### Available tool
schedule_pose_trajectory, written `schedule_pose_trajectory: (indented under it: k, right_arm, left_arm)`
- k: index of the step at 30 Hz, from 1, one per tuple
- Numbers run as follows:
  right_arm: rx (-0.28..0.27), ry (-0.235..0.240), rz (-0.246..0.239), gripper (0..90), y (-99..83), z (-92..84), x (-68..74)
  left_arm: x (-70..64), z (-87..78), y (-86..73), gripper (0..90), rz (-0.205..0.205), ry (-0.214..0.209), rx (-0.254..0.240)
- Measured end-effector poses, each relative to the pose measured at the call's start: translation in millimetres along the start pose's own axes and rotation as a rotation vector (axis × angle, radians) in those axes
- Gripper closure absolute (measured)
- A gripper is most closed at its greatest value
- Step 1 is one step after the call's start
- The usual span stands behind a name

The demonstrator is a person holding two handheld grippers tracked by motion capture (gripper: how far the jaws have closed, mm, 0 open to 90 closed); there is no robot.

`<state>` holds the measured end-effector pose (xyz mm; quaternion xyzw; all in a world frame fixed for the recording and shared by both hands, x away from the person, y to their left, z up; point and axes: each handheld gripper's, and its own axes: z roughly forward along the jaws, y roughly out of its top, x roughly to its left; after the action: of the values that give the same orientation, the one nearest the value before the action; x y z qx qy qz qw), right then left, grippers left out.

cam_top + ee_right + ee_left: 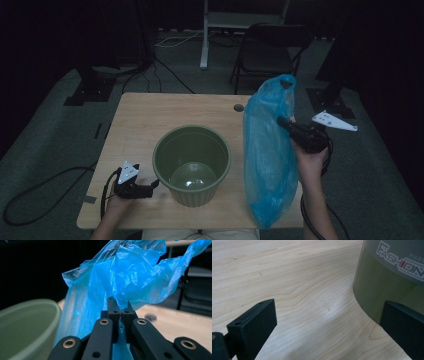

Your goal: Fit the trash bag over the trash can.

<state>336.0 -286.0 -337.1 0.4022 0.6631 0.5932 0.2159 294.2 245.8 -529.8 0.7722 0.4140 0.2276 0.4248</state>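
A thin blue plastic bag (269, 150) hangs over the right side of the wooden table (145, 120), its lower end down by the front edge. My right gripper (284, 123) is shut on the bag's upper part; in the right gripper view the film (130, 280) is pinched between the closed jaws (121, 307). A green plastic bin (192, 162) stands at the table's middle front. My left gripper (153, 186) rests low on the table beside the bin's left wall (387, 287), jaws wide apart with only bare wood between them.
A dark folding chair (267, 50) and a white stand (205, 35) are behind the table. Cables lie on the grey floor (30, 200) at the left. A small round hole (238, 107) marks the table's far edge.
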Motion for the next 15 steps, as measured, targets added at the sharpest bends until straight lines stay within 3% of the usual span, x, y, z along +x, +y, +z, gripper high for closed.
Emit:
schedule_pose_trajectory:
  k: [3,5,10,15]
  right_arm:
    - [-0.068,0.038,0.002,90.0,22.7,-9.0,6.5]
    - [-0.116,0.091,0.013,90.0,36.2,-14.8,10.8]
    - [-0.210,0.168,-0.005,90.0,65.3,-26.3,23.0]
    - [-0.315,0.173,-0.045,90.0,95.7,-38.9,38.5]
  left_arm:
    - [-1.3,3.1,4.5,1.5,0.013,-0.012,0.004]
    - [-2.8,5.6,7.1,1.5,0.015,-0.020,-0.001]
    - [-8.0,12.8,11.9,1.5,0.036,-0.037,0.001]
    - [-9.8,17.7,14.6,1.5,0.033,-0.052,0.004]
